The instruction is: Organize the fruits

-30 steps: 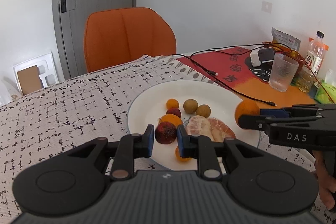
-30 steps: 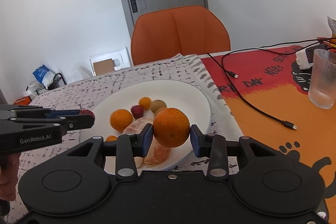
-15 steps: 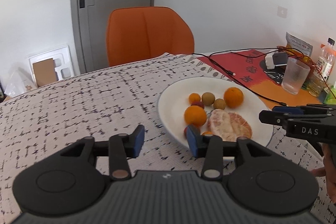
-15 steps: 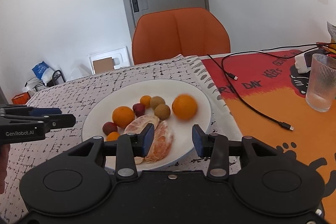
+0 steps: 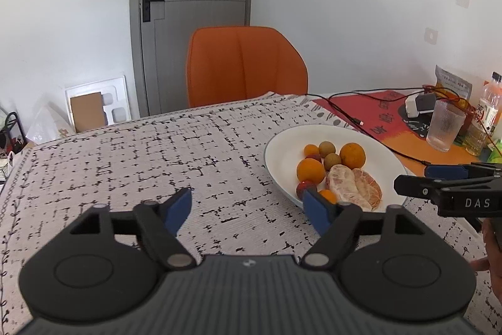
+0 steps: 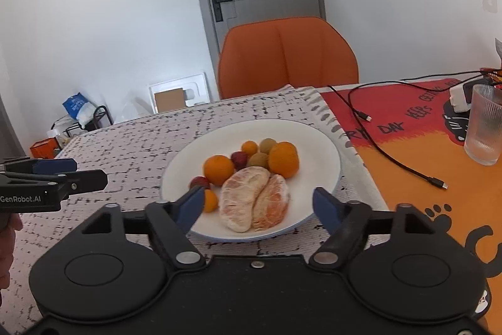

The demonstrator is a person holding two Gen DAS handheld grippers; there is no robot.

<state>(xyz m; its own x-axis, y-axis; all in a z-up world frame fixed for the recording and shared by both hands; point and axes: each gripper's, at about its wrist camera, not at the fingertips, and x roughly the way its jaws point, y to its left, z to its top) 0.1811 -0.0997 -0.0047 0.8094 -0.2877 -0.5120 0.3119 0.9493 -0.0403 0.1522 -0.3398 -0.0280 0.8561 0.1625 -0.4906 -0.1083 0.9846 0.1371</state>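
Observation:
A white plate (image 6: 317, 137) (image 5: 285, 143) on the patterned tablecloth holds two oranges (image 6: 283, 159) (image 6: 218, 169), peeled citrus halves (image 6: 254, 201), two brown longans (image 6: 258, 159), small red fruits (image 6: 200, 181) and small orange kumquats (image 6: 249, 147). My right gripper (image 6: 257, 204) is open and empty, just in front of the plate's near rim. My left gripper (image 5: 248, 206) is open and empty, over the tablecloth left of the plate. The oranges also show in the left wrist view (image 5: 352, 155).
A ribbed glass (image 6: 484, 124), a black USB cable (image 6: 404, 162) and a white charger (image 6: 458, 94) lie on the red-orange mat (image 6: 439, 146) at right. A bottle (image 5: 488, 109) and snack bag (image 5: 451, 83) stand far right. An orange chair (image 5: 244, 65) is behind the table.
Both grippers let go of their fruit onto the plate: the left a red fruit, the right an orange. Both opened wide and pulled back; the left one moved left.

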